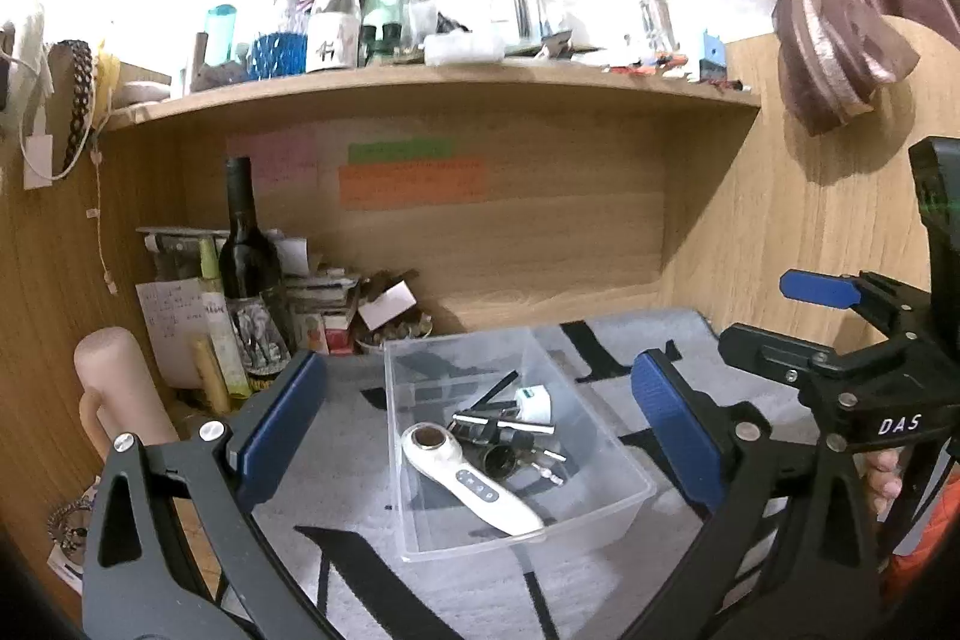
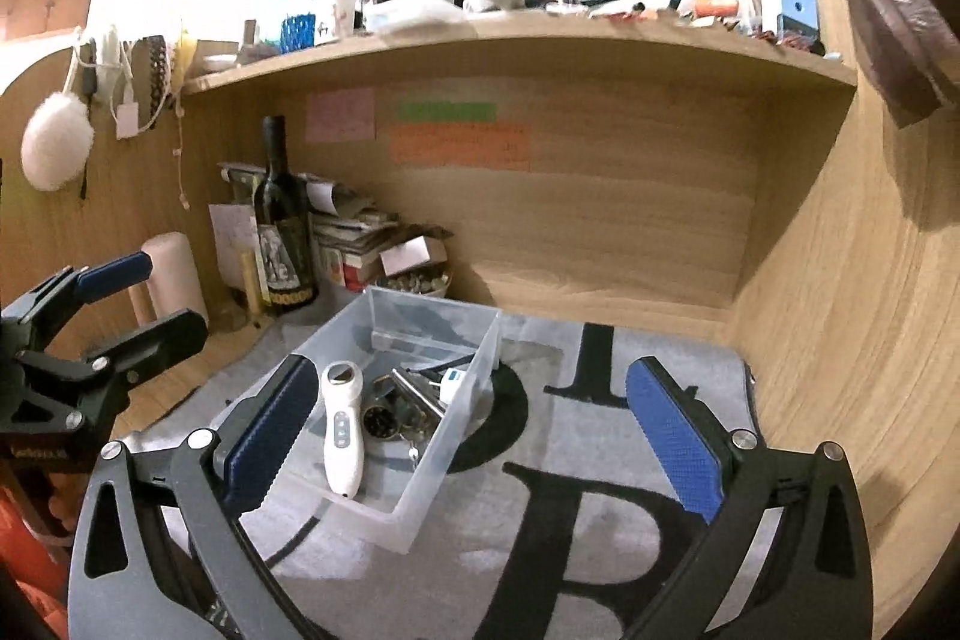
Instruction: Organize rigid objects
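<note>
Left gripper (image 1: 480,412) jaws spread wide, nothing between the blue pads, nothing held. Right gripper (image 2: 474,436) same: wide open and empty.

Clear plastic bin (image 1: 630,496) sits centre-low in the left wrist view, on a grey mat with black lettering (image 1: 600,592). In the right wrist view the bin (image 2: 474,376) is left of centre, angled, with the left blue pad in front of its near left corner; contact there cannot be told.

Inside the bin: white handheld device (image 1: 474,484) with round metal head and a row of buttons, lying along the left side. Beside it a jumble of small items: white charger plug (image 1: 534,403), a shiny metal tube (image 1: 498,424), a round dark watch-like piece (image 2: 381,424), keys or similar, too cluttered to separate.

Right gripper also shows at the right edge of the left wrist view (image 1: 774,316), clear of the bin.

Upper left behind the bin: dark wine bottle (image 1: 246,256) upright against the wooden back panel, stacked papers and boxes next to it. Shelf (image 1: 444,79) above is loaded with bottles and clutter.
</note>
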